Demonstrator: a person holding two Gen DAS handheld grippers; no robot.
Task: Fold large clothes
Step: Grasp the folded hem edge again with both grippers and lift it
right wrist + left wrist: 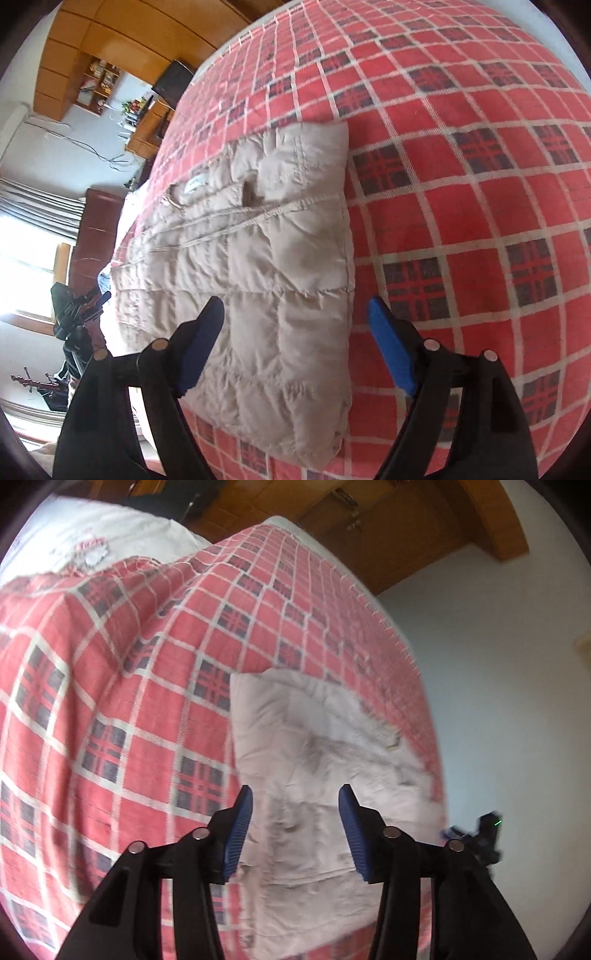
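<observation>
Jaws apart on both grippers, above the beige jacket (pixel 266 236) lying on the plaid blanket (pixel 461 184).

Left view motion-blurred; jacket (pixel 317 775) quilting indistinct there.

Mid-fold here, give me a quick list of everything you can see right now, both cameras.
jacket: one, beige, quilted, lying flat on the blanket.
blanket: one, red plaid, covering the bed.
sheet: one, white with a floral patch, beyond the blanket.
wardrobe: one, brown wood, behind the bed.
shelf: one, wood, cluttered, on the far wall.
window: one, bright, far left in the right wrist view.
left gripper: black, blue fingers, open above the jacket.
right gripper: black, blue fingers, open above the jacket's near edge.
</observation>
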